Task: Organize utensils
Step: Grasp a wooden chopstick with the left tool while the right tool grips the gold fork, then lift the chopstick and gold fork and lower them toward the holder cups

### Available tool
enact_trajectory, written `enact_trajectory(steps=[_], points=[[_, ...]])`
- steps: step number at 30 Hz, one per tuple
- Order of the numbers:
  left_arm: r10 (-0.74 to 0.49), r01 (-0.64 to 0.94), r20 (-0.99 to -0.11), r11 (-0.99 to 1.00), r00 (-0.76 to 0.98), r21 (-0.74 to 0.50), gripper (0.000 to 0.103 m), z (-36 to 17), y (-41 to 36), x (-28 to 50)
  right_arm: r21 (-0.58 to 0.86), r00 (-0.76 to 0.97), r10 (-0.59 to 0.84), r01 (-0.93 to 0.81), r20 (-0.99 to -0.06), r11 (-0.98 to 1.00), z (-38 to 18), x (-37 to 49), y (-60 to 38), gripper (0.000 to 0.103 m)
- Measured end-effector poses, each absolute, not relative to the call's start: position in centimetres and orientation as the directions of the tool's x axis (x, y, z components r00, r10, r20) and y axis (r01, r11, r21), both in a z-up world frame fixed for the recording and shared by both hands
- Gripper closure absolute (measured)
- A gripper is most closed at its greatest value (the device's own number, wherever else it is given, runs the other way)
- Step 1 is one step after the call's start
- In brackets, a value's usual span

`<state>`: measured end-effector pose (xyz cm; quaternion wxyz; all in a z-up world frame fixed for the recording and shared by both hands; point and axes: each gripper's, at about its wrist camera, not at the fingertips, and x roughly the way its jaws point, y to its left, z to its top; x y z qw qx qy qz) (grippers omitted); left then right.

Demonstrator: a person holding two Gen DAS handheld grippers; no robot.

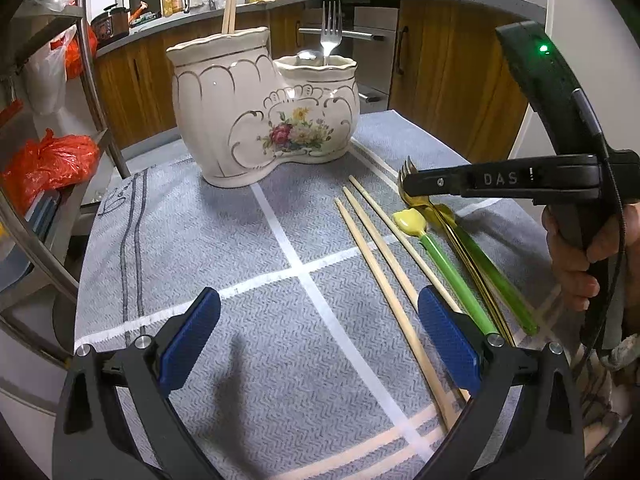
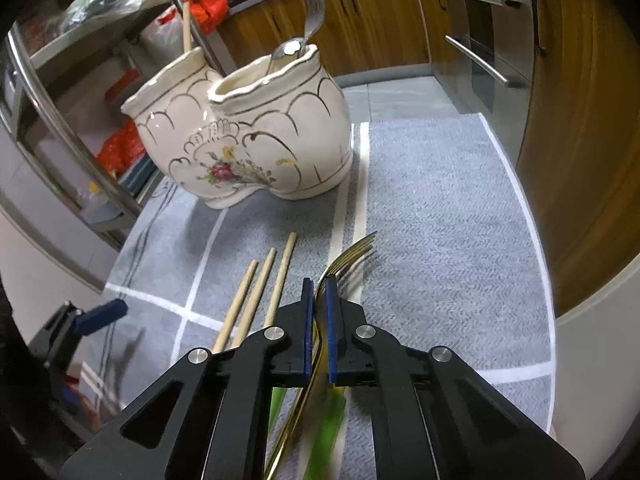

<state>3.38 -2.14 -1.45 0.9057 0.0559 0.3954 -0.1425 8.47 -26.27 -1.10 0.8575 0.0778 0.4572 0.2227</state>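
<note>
right gripper (image 2: 319, 280) clamped on slim gold metal fork (image 2: 352, 254), tines aimed toward cream floral ceramic holder (image 2: 256, 128) straight ahead; left gripper (image 1: 318, 340) apart.

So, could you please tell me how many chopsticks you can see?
4: three chopsticks lie side by side on the cloth, and one stands in the holder's taller cup. It may hide a second behind it.

We see a glossy cream ceramic two-pot holder (image 1: 272, 120), a polished gold metal fork (image 2: 348, 256), matt pale wooden chopsticks (image 1: 376, 256) and rough grey woven cloth (image 1: 192, 224) covering the counter.
</note>
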Motion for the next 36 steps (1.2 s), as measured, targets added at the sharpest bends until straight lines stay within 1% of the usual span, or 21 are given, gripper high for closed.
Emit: enact_trajectory(steps=[3, 5, 7, 11, 13, 14, 21, 23, 24, 26, 32, 33, 35, 36], points=[[-0.214, 0.300, -0.739, 0.954, 0.638, -0.017, 0.007, -1.4, -2.3, 3.3, 0.355, 0.500, 0.477, -0.322, -0.723, 0.877, -0.3, 7.9, -26.7, 0.097], [-0.217, 0.300, -0.745, 0.954, 0.631, -0.024, 0.010, -1.4, -2.4, 3.2, 0.357, 0.518, 0.487, -0.335, -0.703, 0.872, 0.3, 7.3, -27.0, 0.097], [-0.215, 0.298, -0.752, 0.954, 0.624, -0.025, 0.016, -1.5, -2.7, 3.2, 0.358, 0.538, 0.499, -0.352, -0.679, 0.865, 1.0, 6.7, -27.3, 0.097], [-0.216, 0.300, -0.758, 0.954, 0.616, -0.028, 0.025, -1.5, -3.2, 2.9, 0.339, 0.577, 0.505, -0.378, -0.641, 0.862, 2.2, 5.4, -28.1, 0.097], [-0.216, 0.300, -0.762, 0.954, 0.610, -0.030, 0.033, -1.6, -3.5, 2.8, 0.332, 0.590, 0.508, -0.388, -0.627, 0.860, 2.7, 5.0, -28.4, 0.097], [-0.216, 0.300, -0.765, 0.953, 0.607, -0.031, 0.035, -1.7, -3.7, 2.8, 0.327, 0.599, 0.511, -0.395, -0.617, 0.858, 3.0, 4.7, -28.6, 0.097], [-0.200, 0.306, -0.797, 0.952, 0.570, -0.021, 0.065, -2.5, -5.0, 2.9, 0.300, 0.634, 0.518, -0.426, -0.574, 0.854, 4.5, 3.3, -29.6, 0.097], [-0.182, 0.302, -0.797, 0.953, 0.576, 0.000, 0.069, -2.5, -5.3, 2.9, 0.300, 0.638, 0.523, -0.432, -0.565, 0.851, 4.8, 3.1, -29.7, 0.097], [-0.179, 0.302, -0.798, 0.953, 0.576, 0.004, 0.072, -2.5, -5.4, 3.0, 0.300, 0.640, 0.527, -0.436, -0.559, 0.849, 4.9, 2.9, -29.8, 0.097], [-0.166, 0.297, -0.799, 0.955, 0.577, 0.016, 0.074, -2.5, -5.7, 3.2, 0.302, 0.644, 0.536, -0.446, -0.546, 0.843, 5.1, 2.6, -29.8, 0.098], [-0.184, 0.286, -0.800, 0.958, 0.571, -0.016, 0.074, -2.4, -5.4, 3.9, 0.303, 0.658, 0.566, -0.479, -0.497, 0.824, 5.9, 1.6, -30.0, 0.098], [-0.184, 0.282, -0.799, 0.959, 0.572, -0.019, 0.078, -2.4, -5.3, 4.2, 0.304, 0.659, 0.569, -0.483, -0.492, 0.821, 6.1, 1.5, -30.0, 0.098], [-0.190, 0.277, -0.799, 0.960, 0.571, -0.031, 0.092, -2.4, -4.9, 4.5, 0.303, 0.662, 0.577, -0.492, -0.478, 0.816, 6.4, 1.3, -30.0, 0.099], [-0.198, 0.277, -0.798, 0.960, 0.569, -0.040, 0.094, -2.4, -4.6, 4.6, 0.302, 0.664, 0.583, -0.500, -0.469, 0.812, 6.6, 1.1, -30.0, 0.099]])
